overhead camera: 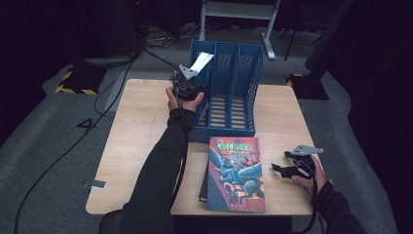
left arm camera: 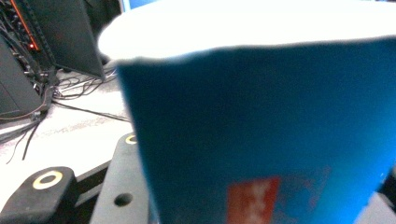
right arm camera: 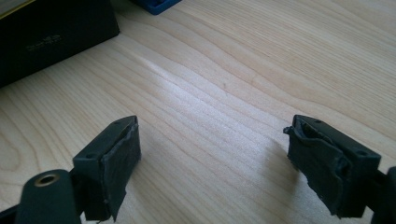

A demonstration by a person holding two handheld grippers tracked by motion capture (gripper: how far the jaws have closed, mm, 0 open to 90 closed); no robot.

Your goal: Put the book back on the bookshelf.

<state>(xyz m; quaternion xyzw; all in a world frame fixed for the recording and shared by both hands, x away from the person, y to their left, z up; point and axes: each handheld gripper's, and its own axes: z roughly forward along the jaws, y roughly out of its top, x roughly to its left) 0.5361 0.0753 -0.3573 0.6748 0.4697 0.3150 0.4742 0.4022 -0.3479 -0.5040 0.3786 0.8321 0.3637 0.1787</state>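
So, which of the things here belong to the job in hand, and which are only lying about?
Belong to the job:
- blue book, held in the left gripper
- blue file rack, which the book is going into
- stack of books on the table
- right gripper, open, resting beside the stack

Lying about:
- small grey object at the table edge
- cables on the floor

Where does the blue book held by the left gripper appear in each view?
High view: blue book, upper centre, at the file rack's leftmost slot.
Left gripper view: blue book, close up, centre and right.
Right gripper view: not in it.
Shared landmark: the wooden table.
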